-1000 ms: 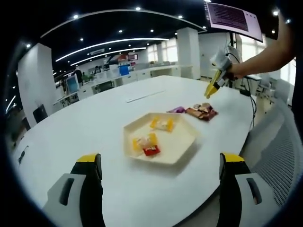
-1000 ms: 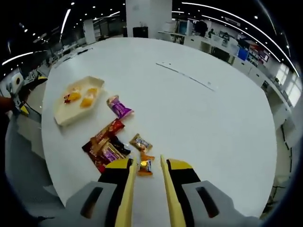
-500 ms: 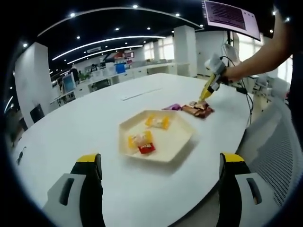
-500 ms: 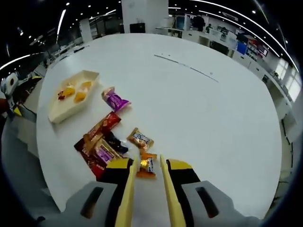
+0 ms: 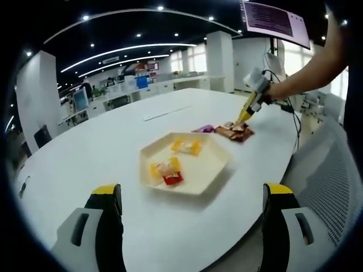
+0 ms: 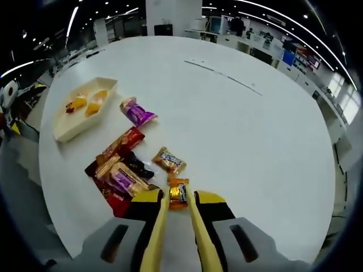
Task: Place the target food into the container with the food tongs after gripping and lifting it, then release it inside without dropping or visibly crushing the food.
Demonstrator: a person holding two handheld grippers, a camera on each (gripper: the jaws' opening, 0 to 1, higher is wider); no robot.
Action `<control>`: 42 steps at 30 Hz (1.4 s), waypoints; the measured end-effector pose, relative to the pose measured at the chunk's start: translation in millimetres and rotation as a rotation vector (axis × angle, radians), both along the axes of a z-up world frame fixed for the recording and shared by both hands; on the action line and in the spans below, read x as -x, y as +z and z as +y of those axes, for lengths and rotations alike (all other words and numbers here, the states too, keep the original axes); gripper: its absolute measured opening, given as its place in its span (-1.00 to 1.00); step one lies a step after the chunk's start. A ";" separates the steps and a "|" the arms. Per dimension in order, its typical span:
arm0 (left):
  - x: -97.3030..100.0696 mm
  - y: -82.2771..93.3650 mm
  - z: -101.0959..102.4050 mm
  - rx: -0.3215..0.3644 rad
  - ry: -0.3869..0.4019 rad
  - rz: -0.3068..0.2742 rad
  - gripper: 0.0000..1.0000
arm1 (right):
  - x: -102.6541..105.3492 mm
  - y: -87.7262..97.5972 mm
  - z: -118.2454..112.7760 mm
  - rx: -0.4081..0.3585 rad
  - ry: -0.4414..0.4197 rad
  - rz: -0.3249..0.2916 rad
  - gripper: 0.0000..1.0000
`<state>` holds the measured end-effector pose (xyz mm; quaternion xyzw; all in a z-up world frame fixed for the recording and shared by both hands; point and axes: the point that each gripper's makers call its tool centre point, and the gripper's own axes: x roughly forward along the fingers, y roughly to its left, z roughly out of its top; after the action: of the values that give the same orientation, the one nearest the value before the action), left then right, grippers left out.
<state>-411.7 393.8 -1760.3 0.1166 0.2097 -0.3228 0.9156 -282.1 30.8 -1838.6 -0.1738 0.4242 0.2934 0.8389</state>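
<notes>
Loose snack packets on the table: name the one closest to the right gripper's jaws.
The small orange packet, lying right between the right gripper's yellow jaw tips. The brown packet and the purple one lie farther up the table.

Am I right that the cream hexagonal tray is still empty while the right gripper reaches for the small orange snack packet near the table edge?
Not quite: the tray is not empty. The left gripper view shows three wrapped snacks already in it. The rest holds: the right gripper has its tongs on either side of the orange packet near the table edge.
</notes>
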 end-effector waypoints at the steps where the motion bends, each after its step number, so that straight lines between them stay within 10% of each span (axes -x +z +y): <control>1: -0.1 0.2 0.0 0.001 0.000 -0.001 0.99 | -0.3 0.2 -0.2 -0.001 -0.002 0.001 -0.59; 12: 0.0 -1.1 0.4 -0.005 -0.001 0.000 0.99 | -0.9 4.3 -1.2 0.000 -0.030 0.015 -0.57; 42: 0.5 2.1 1.2 -0.002 0.004 -0.017 0.99 | -3.7 87.9 26.1 -0.085 -0.066 -0.037 -0.57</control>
<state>-412.2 395.0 -1758.2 0.1200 0.2028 -0.3196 0.9178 -278.5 56.9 -1750.7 -0.1293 0.4012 0.2803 0.8624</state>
